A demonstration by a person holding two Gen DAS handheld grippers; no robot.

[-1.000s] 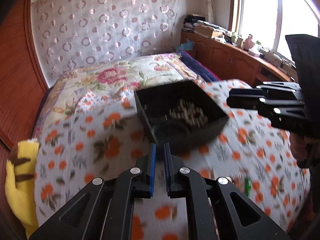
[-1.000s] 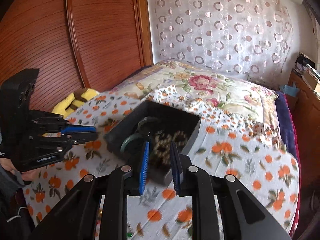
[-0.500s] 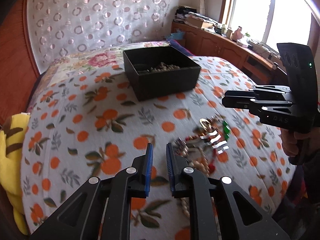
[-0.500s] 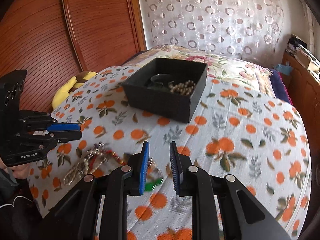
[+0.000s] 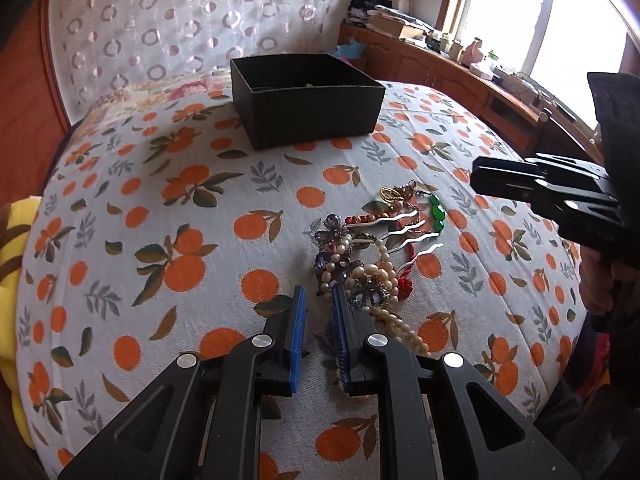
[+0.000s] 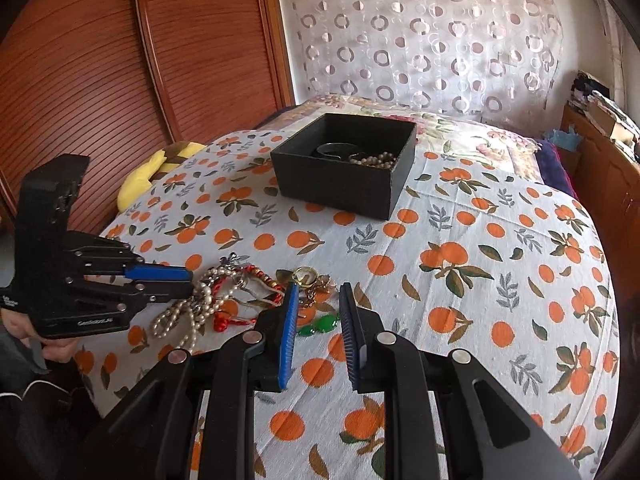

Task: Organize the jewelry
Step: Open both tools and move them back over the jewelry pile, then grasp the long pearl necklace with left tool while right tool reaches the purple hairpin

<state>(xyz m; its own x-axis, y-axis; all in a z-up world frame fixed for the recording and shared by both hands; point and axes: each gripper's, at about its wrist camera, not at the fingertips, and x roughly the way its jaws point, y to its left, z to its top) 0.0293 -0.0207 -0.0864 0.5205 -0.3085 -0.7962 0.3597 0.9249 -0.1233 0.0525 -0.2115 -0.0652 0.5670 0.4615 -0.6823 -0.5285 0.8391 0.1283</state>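
A pile of jewelry (image 5: 376,248) lies on the orange-print bedspread: pearl strands, purple flower pieces, silver hair combs, red beads, green stones, a gold ring. My left gripper (image 5: 318,300) is open and empty, low at the pile's near left edge. My right gripper (image 6: 318,296) is open and empty, just above the pile's right end by the green stones (image 6: 320,325) and gold ring (image 6: 305,275). A black open box (image 6: 344,172) stands farther back and holds a dark bangle and pearl beads (image 6: 374,159). The box (image 5: 304,100) also shows in the left wrist view.
A yellow plush toy (image 6: 148,172) lies at the bed's left edge by the wooden wardrobe (image 6: 120,60). A wooden cabinet (image 5: 452,72) with clutter runs under the window on the right. A patterned curtain (image 6: 420,36) hangs behind the bed.
Both grippers have pulled back from the black box and come down to the jewelry pile. Both jaws have opened a little wider.
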